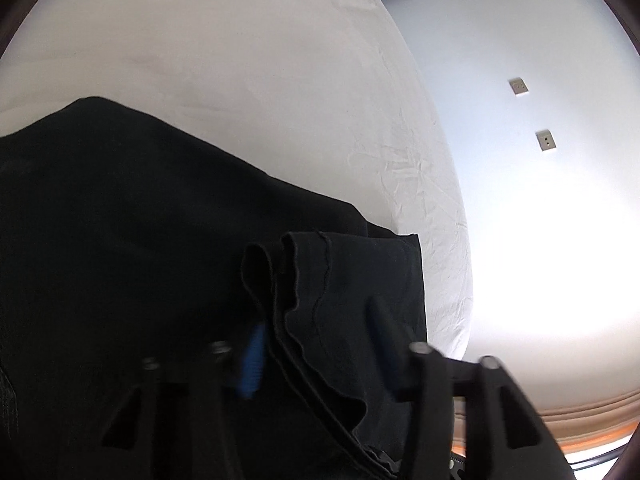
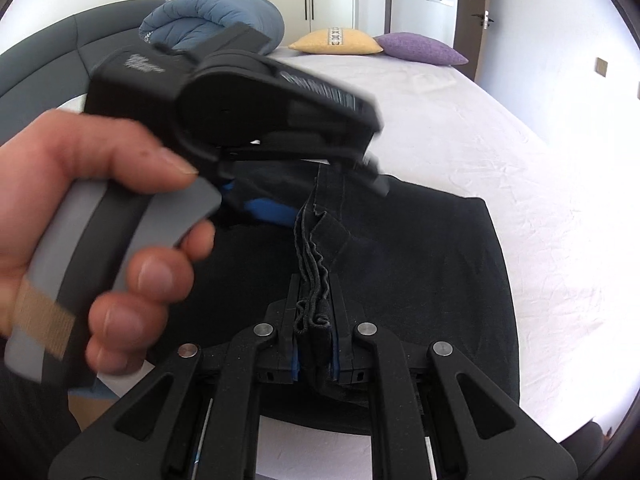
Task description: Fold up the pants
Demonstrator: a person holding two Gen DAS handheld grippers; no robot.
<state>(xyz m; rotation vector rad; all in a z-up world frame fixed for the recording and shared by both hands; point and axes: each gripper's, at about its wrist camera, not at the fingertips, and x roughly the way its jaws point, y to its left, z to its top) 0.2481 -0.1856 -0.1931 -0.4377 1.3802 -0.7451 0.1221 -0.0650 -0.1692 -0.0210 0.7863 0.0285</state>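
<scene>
Black pants (image 2: 420,260) lie folded on the white bed sheet (image 2: 520,152). My right gripper (image 2: 316,292) is shut on a bunched stack of their hem layers, which stand up between its blue-padded fingers. In the right wrist view a hand (image 2: 80,184) holds my left gripper (image 2: 316,196) just beyond, over the same hem edge, a blue pad (image 2: 268,210) against the cloth. In the left wrist view the pants (image 1: 120,240) fill the lower left. Wavy hem layers sit between the fingers of the left gripper (image 1: 316,332), which is closed on them.
The sheet (image 1: 240,80) stretches far beyond the pants. A yellow pillow (image 2: 336,41), a purple pillow (image 2: 420,48) and a rolled blue duvet (image 2: 216,16) lie at the head end by a grey headboard (image 2: 40,68). A wall with sockets (image 1: 519,86) runs along the bed's right edge.
</scene>
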